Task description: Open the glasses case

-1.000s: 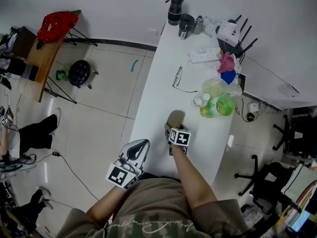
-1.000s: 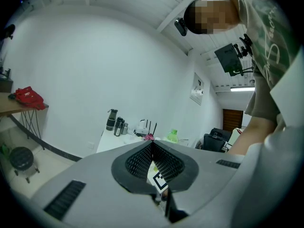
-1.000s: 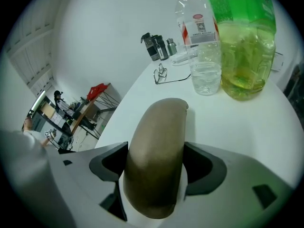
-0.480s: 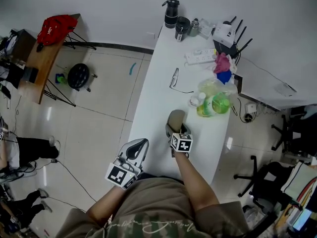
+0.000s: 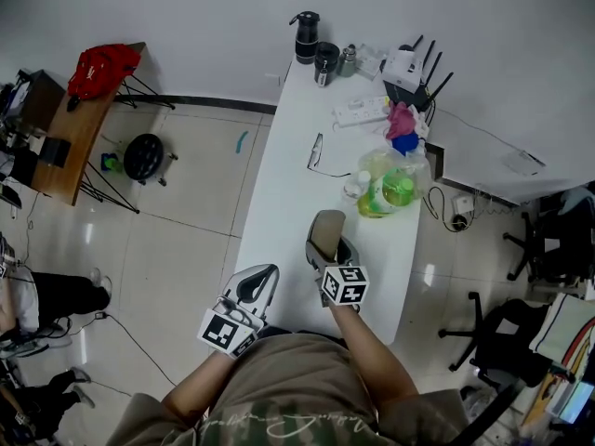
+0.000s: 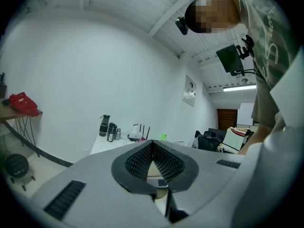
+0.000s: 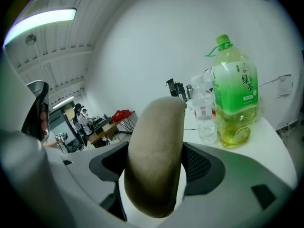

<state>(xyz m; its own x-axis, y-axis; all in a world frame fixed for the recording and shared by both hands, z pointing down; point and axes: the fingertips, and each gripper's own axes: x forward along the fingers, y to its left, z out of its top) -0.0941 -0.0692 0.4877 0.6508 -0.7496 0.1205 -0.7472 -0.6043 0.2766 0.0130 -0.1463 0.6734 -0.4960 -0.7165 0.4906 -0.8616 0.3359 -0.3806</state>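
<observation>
A tan, closed glasses case (image 5: 325, 233) (image 7: 156, 156) is held between the jaws of my right gripper (image 5: 327, 249), lifted above the near part of the white table (image 5: 279, 212). In the right gripper view the case fills the space between the jaws of the right gripper (image 7: 156, 175) and stands on end. My left gripper (image 5: 256, 284) hangs off the table's left near edge, shut with nothing between its jaws. In the left gripper view the pads of the left gripper (image 6: 153, 158) meet in a closed point. A pair of glasses (image 5: 316, 151) lies on the table farther away.
A green tea bottle (image 5: 388, 193) (image 7: 233, 91) and a small clear bottle (image 5: 352, 186) (image 7: 205, 115) stand right of the case. At the far end are flasks (image 5: 305, 37), a power strip (image 5: 358, 111), a router (image 5: 403, 65) and pink cloth (image 5: 400, 119). Tiled floor lies left.
My right gripper has risen with the glasses case and tilted it more upright. The left gripper has barely shifted. The head view has drifted, so the table's far end sits higher in frame.
</observation>
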